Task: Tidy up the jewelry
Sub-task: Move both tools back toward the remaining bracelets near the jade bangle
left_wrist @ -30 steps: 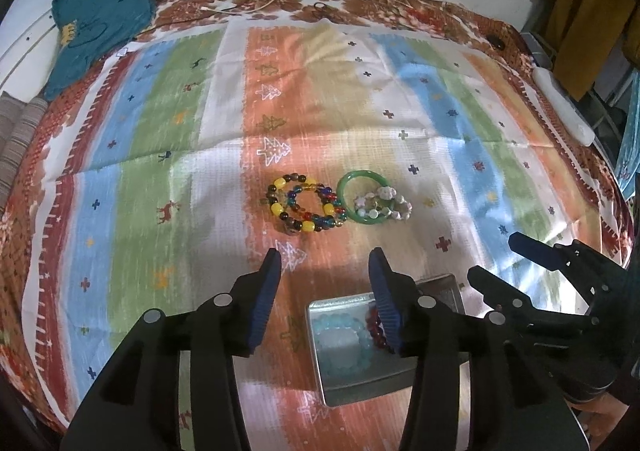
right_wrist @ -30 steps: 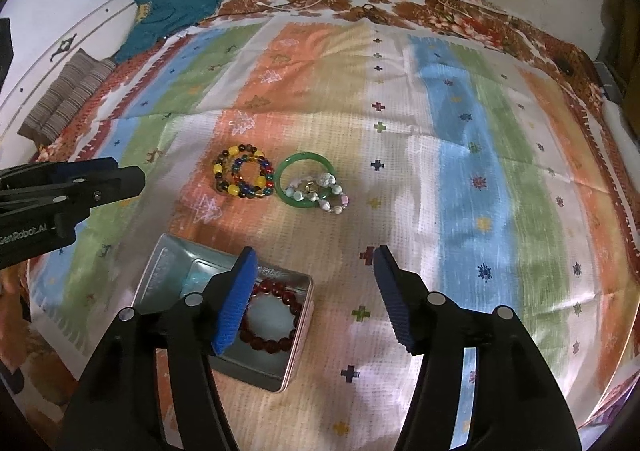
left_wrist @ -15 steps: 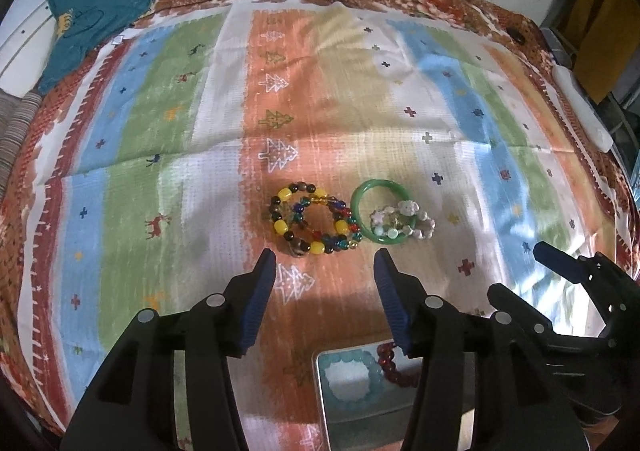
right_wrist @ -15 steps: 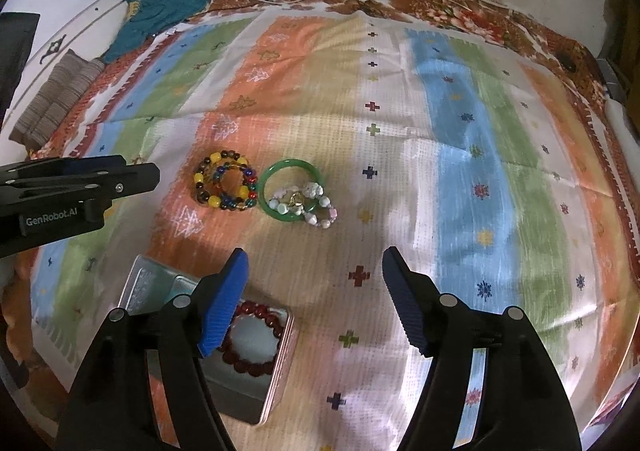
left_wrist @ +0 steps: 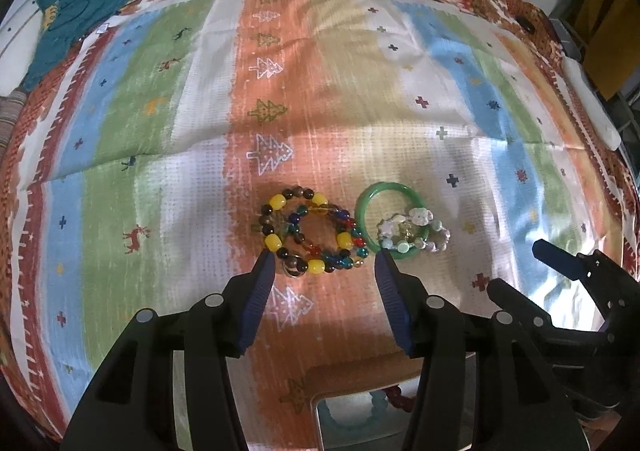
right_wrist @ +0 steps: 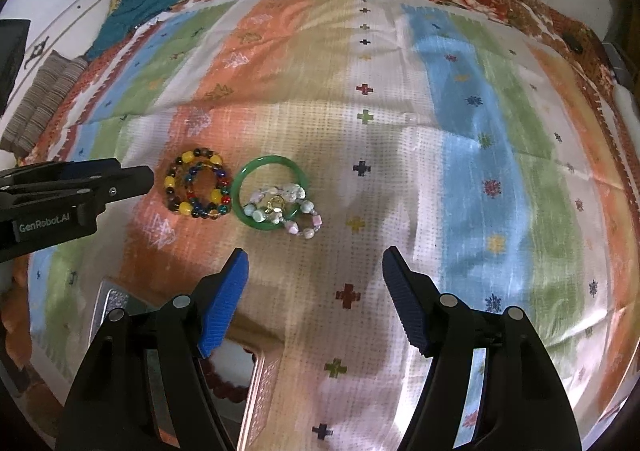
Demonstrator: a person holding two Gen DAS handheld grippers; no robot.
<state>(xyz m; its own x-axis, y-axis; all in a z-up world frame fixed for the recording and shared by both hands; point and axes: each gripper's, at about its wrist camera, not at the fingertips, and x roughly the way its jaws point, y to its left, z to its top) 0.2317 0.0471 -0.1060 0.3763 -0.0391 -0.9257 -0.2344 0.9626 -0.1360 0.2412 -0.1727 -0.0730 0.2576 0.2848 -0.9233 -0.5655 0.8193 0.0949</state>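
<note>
While both tools are hanging spread apart with nothing in them, the metal tin [right_wrist: 256, 383] is sitting nearest, by the blanket's [left_wrist: 360, 83] near edge, holding a red bead bracelet [right_wrist: 228, 385]. The left tool [left_wrist: 325, 259] is hovering right at the colorful bead bracelets [left_wrist: 310, 233]. Just beside them the green bangle [left_wrist: 366, 211] is lying under a pale bead bracelet [left_wrist: 416, 233], ahead of the right tool [right_wrist: 316, 259].

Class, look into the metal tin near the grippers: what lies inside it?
Inside the tin lie a dark red bead bracelet and a pale blue bracelet. The gripper fingers and the frame edge hide the rest.
</note>
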